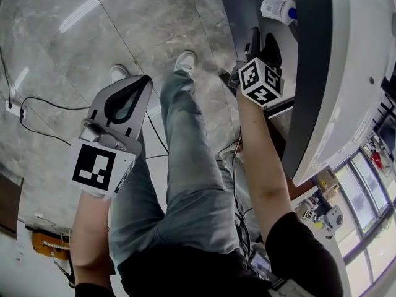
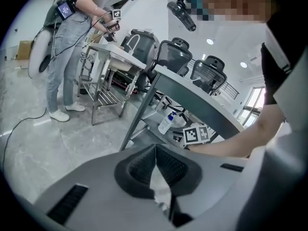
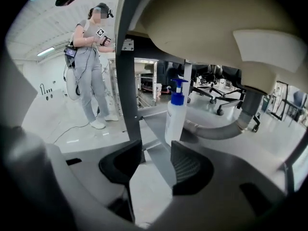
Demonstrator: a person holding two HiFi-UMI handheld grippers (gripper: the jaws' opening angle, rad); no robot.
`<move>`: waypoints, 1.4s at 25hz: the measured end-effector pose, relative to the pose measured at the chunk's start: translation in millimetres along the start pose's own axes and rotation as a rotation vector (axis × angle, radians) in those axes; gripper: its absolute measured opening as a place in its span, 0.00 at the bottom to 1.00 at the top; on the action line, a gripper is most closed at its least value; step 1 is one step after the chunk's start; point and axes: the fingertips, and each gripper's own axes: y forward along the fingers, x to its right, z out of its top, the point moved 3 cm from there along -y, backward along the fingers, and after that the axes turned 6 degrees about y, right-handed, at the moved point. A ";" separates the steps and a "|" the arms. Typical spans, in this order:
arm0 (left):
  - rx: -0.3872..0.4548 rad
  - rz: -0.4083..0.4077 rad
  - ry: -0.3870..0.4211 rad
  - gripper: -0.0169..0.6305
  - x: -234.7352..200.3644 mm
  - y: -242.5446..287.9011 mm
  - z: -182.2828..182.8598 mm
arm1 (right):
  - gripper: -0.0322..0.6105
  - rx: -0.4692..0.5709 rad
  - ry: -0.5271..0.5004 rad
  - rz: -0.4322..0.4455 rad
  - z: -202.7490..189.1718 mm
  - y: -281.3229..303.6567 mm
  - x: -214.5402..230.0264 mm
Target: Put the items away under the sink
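Note:
A white pump bottle (image 3: 175, 114) with a blue top stands upright on the grey shelf (image 3: 153, 121) under the white sink basin (image 3: 202, 23). My right gripper (image 3: 156, 150) is open just short of the bottle, with nothing between its pads. From the head view the bottle (image 1: 278, 8) lies just beyond that gripper (image 1: 263, 40), under the sink's rim (image 1: 352, 73). My left gripper (image 1: 146, 79) hangs over the floor to the left, shut and empty. Its own view shows its tips (image 2: 156, 148) pressed together, with the bottle (image 2: 166, 123) far off.
A grey drain hose (image 3: 226, 129) curves down behind the bottle. A metal leg (image 3: 127, 71) of the sink stand rises left of the right jaws. Another person (image 2: 62, 57) works at a second stand. Cables (image 1: 37, 107) trail on the marble floor beside the wearer's legs (image 1: 185, 166).

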 end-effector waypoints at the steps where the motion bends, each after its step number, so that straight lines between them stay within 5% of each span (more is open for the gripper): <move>1: -0.003 -0.005 0.009 0.06 0.6 -4.2 0.5 | 0.37 -0.007 0.004 0.015 0.3 -7.8 -7.7; 15: -0.010 -0.071 0.077 0.06 16.4 -51.0 -4.4 | 0.14 0.001 -0.037 0.238 36.6 -132.0 -96.0; 26: 0.073 -0.058 0.143 0.06 43.0 -104.6 74.3 | 0.13 0.007 0.025 0.330 104.6 -235.8 -134.7; 35: 0.109 -0.080 0.212 0.06 85.7 -145.7 136.2 | 0.12 0.114 0.060 0.347 187.6 -304.8 -133.8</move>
